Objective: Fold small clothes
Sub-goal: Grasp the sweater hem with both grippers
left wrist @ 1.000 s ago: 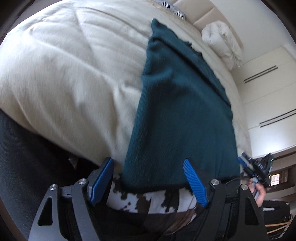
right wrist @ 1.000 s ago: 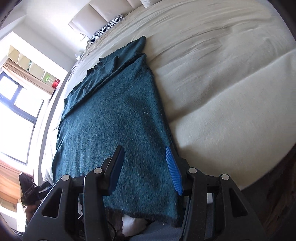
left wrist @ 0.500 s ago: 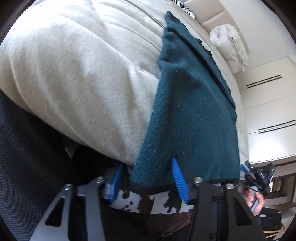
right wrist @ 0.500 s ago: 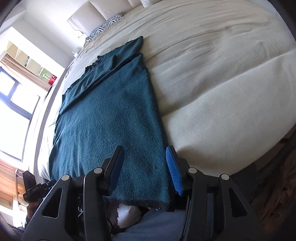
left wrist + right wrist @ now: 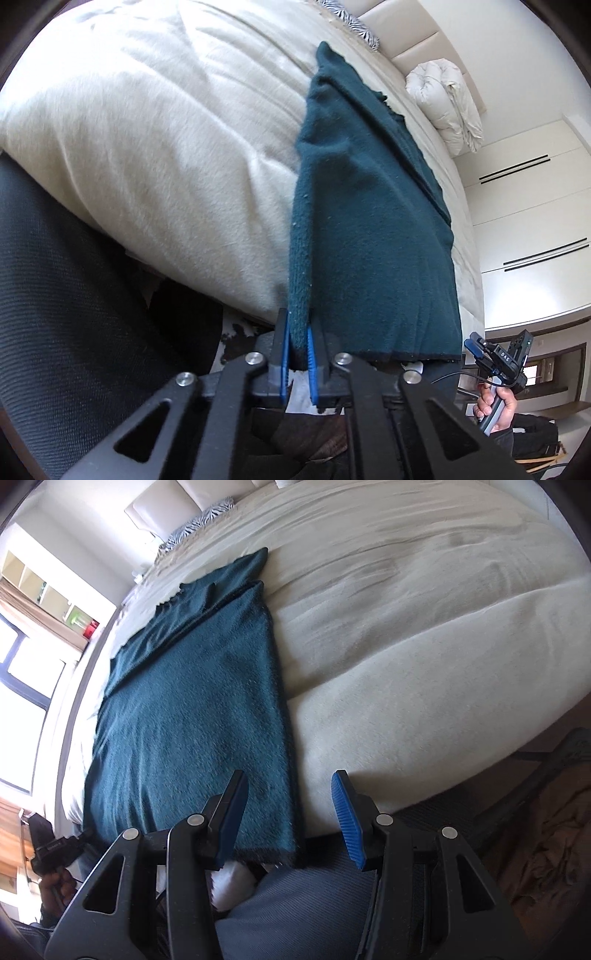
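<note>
A dark teal knit garment [image 5: 373, 229] lies lengthwise on a cream bed [image 5: 155, 140], its near hem hanging at the bed's edge. My left gripper [image 5: 297, 354] is shut on the garment's near left corner, and the fabric rises in a ridge from the jaws. In the right wrist view the garment [image 5: 192, 716] lies flat. My right gripper [image 5: 290, 812] is open, its jaws astride the garment's near right corner at the bed's edge. The right gripper also shows in the left wrist view [image 5: 495, 358], hand-held.
A zebra-print pillow [image 5: 201, 520] and a padded headboard [image 5: 166, 502] stand at the far end. A rolled white duvet [image 5: 447, 99] lies beside the garment. Wardrobe doors [image 5: 532, 229] are on the right, a window [image 5: 22, 686] on the left. The person's legs are below the grippers.
My left gripper closed from wide open onto the garment's near left corner and lifted it into a ridge. My right gripper stayed open and shifted right, over the garment's right edge.
</note>
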A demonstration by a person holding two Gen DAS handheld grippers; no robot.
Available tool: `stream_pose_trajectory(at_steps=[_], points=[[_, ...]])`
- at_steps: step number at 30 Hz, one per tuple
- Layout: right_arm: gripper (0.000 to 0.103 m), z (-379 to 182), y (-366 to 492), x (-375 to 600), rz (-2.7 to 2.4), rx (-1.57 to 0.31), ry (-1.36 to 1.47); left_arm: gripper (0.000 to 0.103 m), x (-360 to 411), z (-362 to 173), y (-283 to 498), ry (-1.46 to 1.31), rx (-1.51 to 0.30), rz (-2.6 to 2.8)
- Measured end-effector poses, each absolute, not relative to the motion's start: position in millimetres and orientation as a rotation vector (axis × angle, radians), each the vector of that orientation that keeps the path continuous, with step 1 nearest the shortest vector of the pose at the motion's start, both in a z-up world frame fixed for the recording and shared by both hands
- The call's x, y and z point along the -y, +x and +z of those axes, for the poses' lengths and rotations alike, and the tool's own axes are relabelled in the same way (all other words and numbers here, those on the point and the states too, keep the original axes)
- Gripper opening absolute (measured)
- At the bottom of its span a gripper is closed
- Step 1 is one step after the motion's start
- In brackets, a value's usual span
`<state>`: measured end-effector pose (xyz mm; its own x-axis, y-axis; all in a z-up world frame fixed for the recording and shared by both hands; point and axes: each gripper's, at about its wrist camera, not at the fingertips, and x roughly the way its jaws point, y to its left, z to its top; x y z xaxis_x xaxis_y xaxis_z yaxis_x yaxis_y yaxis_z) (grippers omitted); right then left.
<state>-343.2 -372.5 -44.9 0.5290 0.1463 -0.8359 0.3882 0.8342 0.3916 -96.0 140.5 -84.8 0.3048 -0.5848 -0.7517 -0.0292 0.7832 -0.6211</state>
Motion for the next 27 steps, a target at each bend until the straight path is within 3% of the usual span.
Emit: stream_pose_trajectory(at_steps=[16,21,27], points=[[0.045,-70.6,-338.4,370.9,-0.089,-1.226,0.667,0.007,-135.8,-71.8,-94.9,-0.561,-1.153,-0.433],[0.022,-81.6,-332.4,366.8,-0.066,-1.278,0.652,0.007,-135.2,-71.0,-98.2,-0.548,-1.148,-0.439],[0.007,-86.3,-337.9,363.8,-0.054,-1.258,0.688,0.007,-133.4,-69.2,-99.1,-0.547,-1.142,-0.447]])
